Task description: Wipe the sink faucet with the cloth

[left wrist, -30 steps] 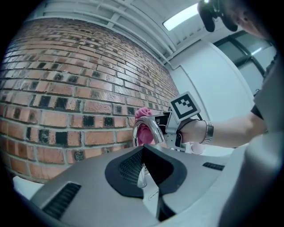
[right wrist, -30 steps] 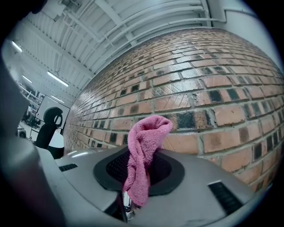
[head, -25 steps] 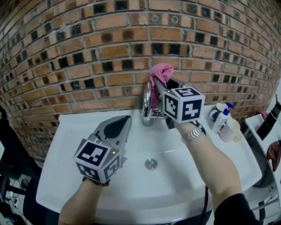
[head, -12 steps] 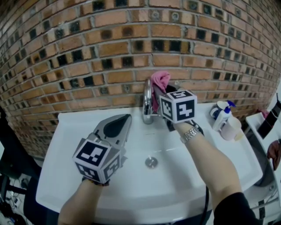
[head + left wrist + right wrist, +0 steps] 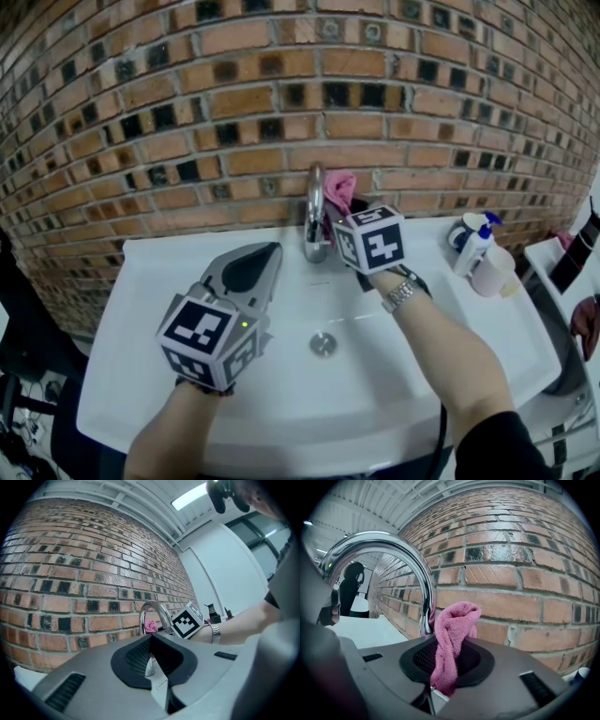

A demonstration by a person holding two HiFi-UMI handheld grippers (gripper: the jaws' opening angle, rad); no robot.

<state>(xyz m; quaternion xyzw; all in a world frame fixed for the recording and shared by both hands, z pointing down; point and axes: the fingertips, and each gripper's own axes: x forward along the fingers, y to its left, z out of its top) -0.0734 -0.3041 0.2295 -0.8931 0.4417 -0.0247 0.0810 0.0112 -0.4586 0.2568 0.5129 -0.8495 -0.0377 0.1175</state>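
A chrome arched faucet [image 5: 315, 217] stands at the back of the white sink [image 5: 141, 375]. My right gripper [image 5: 341, 221] is right beside its right side, shut on a pink cloth [image 5: 339, 187] that lies against the spout. Its jaws have just been closing with the cloth between them. In the right gripper view the cloth [image 5: 450, 639] sticks up from the jaws, with the faucet [image 5: 393, 550] curving just beyond it. My left gripper [image 5: 266, 253] hovers shut and holding nothing over the basin's left part, pointing at the faucet [image 5: 154, 611].
The drain [image 5: 322, 346] sits in the basin's middle. A spray bottle [image 5: 475, 246] and a white cup [image 5: 492, 277] stand on the sink's right rim. A brick wall [image 5: 187, 112] rises directly behind the faucet.
The right gripper has sunk with the cloth from the top of the faucet's arch to beside its lower stem. The left gripper has stayed still.
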